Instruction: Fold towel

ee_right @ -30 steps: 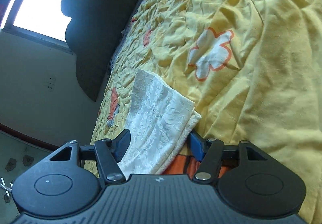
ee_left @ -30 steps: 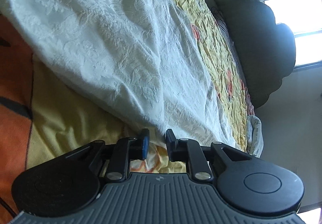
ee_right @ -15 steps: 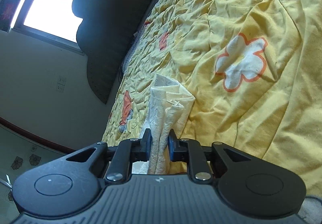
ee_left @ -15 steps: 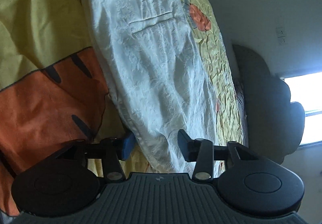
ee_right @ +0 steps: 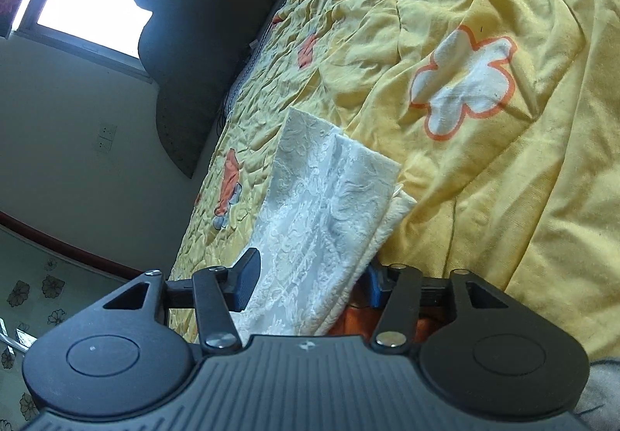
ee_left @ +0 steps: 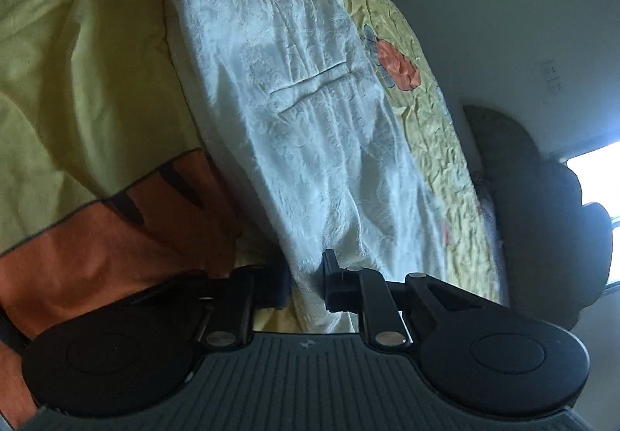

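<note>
We are gripping one end of the white embossed towel (ee_left: 310,129) on the bed.
Our left gripper (ee_left: 306,285), jaws just closing, is pinching the near end to carry the fold; our right gripper (ee_right: 310,278), jaws just opening, is straddling the towel's other end unpressed over the yellow flowered quilt (ee_right: 484,179).

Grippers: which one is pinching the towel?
The left gripper: its jaws have just closed on the towel. The right gripper has just opened.
</note>
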`<action>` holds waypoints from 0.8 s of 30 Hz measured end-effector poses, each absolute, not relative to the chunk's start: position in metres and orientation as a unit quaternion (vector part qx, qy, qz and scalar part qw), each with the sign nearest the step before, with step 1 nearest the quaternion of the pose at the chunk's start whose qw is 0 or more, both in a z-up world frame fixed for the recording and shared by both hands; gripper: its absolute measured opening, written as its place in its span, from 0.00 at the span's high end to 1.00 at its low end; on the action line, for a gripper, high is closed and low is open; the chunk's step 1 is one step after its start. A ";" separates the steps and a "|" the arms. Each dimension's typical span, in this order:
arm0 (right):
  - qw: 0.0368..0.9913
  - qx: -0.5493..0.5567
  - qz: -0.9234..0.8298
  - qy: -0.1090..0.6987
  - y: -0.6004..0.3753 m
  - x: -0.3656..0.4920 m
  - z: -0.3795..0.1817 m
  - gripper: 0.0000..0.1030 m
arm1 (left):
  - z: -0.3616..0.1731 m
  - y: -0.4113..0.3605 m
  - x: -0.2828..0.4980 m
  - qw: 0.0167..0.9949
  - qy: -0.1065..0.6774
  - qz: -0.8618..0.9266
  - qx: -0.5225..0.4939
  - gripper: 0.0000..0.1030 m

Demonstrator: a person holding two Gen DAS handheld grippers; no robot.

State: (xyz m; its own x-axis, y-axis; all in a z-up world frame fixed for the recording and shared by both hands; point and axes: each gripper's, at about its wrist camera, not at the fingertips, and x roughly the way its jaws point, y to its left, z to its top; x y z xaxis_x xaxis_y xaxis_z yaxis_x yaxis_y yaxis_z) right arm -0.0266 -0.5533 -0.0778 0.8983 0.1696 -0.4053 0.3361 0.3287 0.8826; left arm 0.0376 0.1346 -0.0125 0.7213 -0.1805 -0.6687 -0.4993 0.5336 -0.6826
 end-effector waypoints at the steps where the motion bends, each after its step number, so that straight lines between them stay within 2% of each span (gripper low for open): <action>1: 0.784 0.575 -0.051 0.228 -0.553 -0.024 -0.079 0.81 | -0.009 0.131 0.036 0.812 0.354 0.100 -0.453 0.85; 2: 0.789 0.567 -0.054 0.230 -0.552 -0.024 -0.077 0.93 | -0.004 0.126 0.035 0.828 0.349 0.100 -0.428 0.85; 8: 0.822 0.527 -0.043 0.214 -0.552 -0.038 -0.046 0.92 | 0.033 0.133 0.028 0.866 0.327 0.068 -0.373 0.86; 11: 0.805 0.534 -0.062 0.252 -0.551 -0.038 -0.071 0.92 | 0.016 0.134 0.032 0.855 0.367 0.077 -0.358 0.86; 15: 0.789 0.570 -0.052 0.224 -0.553 -0.045 -0.087 0.92 | 0.002 0.127 0.031 0.859 0.373 0.081 -0.341 0.87; 16: 0.789 0.569 -0.054 0.225 -0.554 -0.044 -0.086 0.91 | 0.002 0.127 0.031 0.860 0.375 0.077 -0.339 0.77; 17: 0.787 0.572 -0.058 0.226 -0.555 -0.042 -0.086 0.90 | 0.002 0.129 0.031 0.860 0.375 0.072 -0.338 0.77; 19: 0.776 0.586 -0.061 0.226 -0.560 -0.042 -0.086 0.88 | 0.001 0.138 0.027 0.856 0.369 0.056 -0.357 0.69; 20: 0.772 0.593 -0.062 0.221 -0.562 -0.044 -0.086 0.87 | 0.002 0.143 0.021 0.853 0.363 0.059 -0.370 0.67; 22: 0.772 0.595 -0.069 0.211 -0.564 -0.049 -0.086 0.82 | 0.005 0.159 0.013 0.853 0.336 0.083 -0.390 0.60; 23: 0.773 0.596 -0.069 0.206 -0.566 -0.052 -0.087 0.76 | 0.010 0.169 0.008 0.855 0.317 0.105 -0.397 0.56; 24: 0.771 0.600 -0.067 0.203 -0.567 -0.053 -0.089 0.74 | 0.012 0.178 0.003 0.856 0.301 0.127 -0.400 0.42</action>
